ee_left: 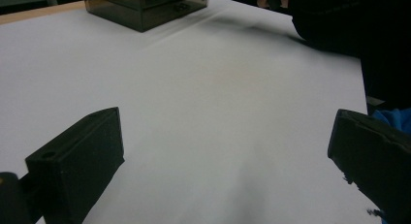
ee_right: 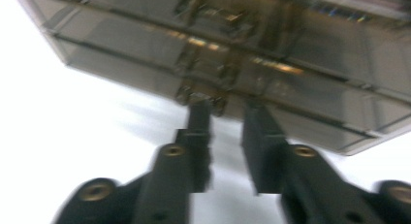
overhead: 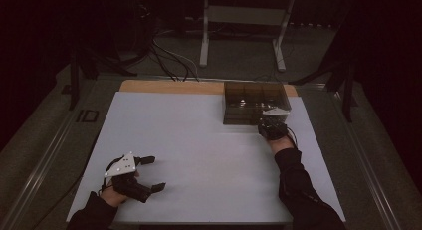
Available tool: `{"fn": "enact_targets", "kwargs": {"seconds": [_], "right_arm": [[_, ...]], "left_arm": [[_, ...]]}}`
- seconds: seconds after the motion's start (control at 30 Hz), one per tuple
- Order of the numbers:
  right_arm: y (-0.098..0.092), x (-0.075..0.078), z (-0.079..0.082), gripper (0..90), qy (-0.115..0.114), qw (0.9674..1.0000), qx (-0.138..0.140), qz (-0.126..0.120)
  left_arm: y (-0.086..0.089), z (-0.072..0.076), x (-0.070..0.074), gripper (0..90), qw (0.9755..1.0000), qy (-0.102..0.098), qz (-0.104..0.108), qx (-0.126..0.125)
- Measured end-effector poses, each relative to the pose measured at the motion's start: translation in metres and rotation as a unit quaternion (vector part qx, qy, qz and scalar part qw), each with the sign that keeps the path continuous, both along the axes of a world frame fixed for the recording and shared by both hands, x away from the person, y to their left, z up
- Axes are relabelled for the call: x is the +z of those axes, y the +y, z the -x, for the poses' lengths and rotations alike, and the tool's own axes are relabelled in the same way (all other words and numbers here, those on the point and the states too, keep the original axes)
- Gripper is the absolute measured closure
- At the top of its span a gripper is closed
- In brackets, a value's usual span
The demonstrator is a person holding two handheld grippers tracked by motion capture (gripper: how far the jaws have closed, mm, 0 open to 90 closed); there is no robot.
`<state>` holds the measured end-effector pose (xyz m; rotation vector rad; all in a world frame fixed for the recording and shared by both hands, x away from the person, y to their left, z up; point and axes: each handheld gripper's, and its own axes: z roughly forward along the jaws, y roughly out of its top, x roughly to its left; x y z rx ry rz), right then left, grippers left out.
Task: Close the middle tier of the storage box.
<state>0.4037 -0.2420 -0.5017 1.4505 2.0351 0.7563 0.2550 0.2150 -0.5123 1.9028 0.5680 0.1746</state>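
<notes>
**Q:** What's that box like to handle, and where would you grab it?

**Me:** It's a smoky see-through box at the far right of the tabletop, right up by the wooden strip along the far edge. Looks like hard plastic with stacked drawers or trays, so I'd guess stiff, fairly light, slick on the walls, and likely to slide on the tabletop if I just pull. My right gripper is at the box's near face, jaws narrowed to a small gap around a little latch or handle low in the middle of the front. I'd say that's the place to hold it. The flat walls give nothing to pinch.

**Q:** Have you got it clamped?

**Me:** Can't tell. The right gripper view is blurry, and one jaw tip sits right at the latch while the other is just beside it. Touching or not, no idea.

**Q:** And the left?

**Me:** Left gripper is well away from the box, on my near side, jaws spread wide over bare tabletop, holding nothing.

**Q:** What's inside the box?

**Me:** Too dark and reflective to say. My right hand covers the near corner from above.
</notes>
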Motion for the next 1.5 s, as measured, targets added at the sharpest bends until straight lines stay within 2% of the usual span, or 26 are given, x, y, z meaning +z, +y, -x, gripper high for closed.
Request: {"fn": "enact_targets", "kwargs": {"seconds": [0.17,0.23,0.37,0.47,0.6,0.73,0.9,1.03,1.17,1.27,1.37,1.5], "right_arm": [[0.003,-0.001,0.000,47.7,0.005,0.9999,-0.003,-0.009],[0.004,0.000,-0.001,36.2,0.004,0.9999,-0.006,-0.009],[0.005,0.000,-0.003,19.6,0.011,0.9998,-0.016,-0.006],[0.004,0.001,-0.003,14.0,0.010,0.9995,-0.029,-0.004],[0.003,0.003,-0.002,2.6,0.016,0.9997,-0.012,-0.014],[0.005,0.002,0.000,0.0,0.025,0.9996,0.004,-0.008],[0.008,0.003,-0.001,0.0,0.037,0.9988,0.025,-0.017],[0.010,0.005,0.000,0.0,0.032,0.9989,0.030,-0.020],[0.008,0.008,-0.001,0.0,0.026,0.9984,0.035,-0.036],[0.007,0.010,-0.001,0.0,0.024,0.9982,0.043,-0.034],[0.007,0.011,-0.001,0.0,0.033,0.9967,0.060,-0.043],[0.008,0.014,0.000,0.0,0.030,0.9958,0.072,-0.047]], "left_arm": [[0.000,0.000,0.000,1.0,1.0000,-0.001,-0.001,0.000],[0.000,0.000,0.000,1.0,1.0000,0.000,-0.001,0.000],[0.000,0.000,0.000,1.0,1.0000,0.000,0.000,0.000],[0.000,0.000,0.000,1.0,1.0000,0.000,-0.001,0.000],[0.000,0.000,0.000,1.0,1.0000,0.000,0.000,0.000],[0.000,0.000,0.000,1.0,1.0000,0.000,0.000,0.000],[0.000,-0.001,0.000,1.0,1.0000,0.002,0.001,0.000],[0.000,-0.002,0.000,1.0,1.0000,0.002,0.003,0.003],[0.000,-0.003,0.000,1.0,1.0000,0.003,0.003,0.004],[0.000,-0.003,0.000,1.0,1.0000,0.002,0.000,0.004],[-0.001,-0.002,0.000,1.0,1.0000,0.002,0.000,0.004],[-0.001,-0.001,0.000,1.0,1.0000,0.002,0.000,0.004]]}}
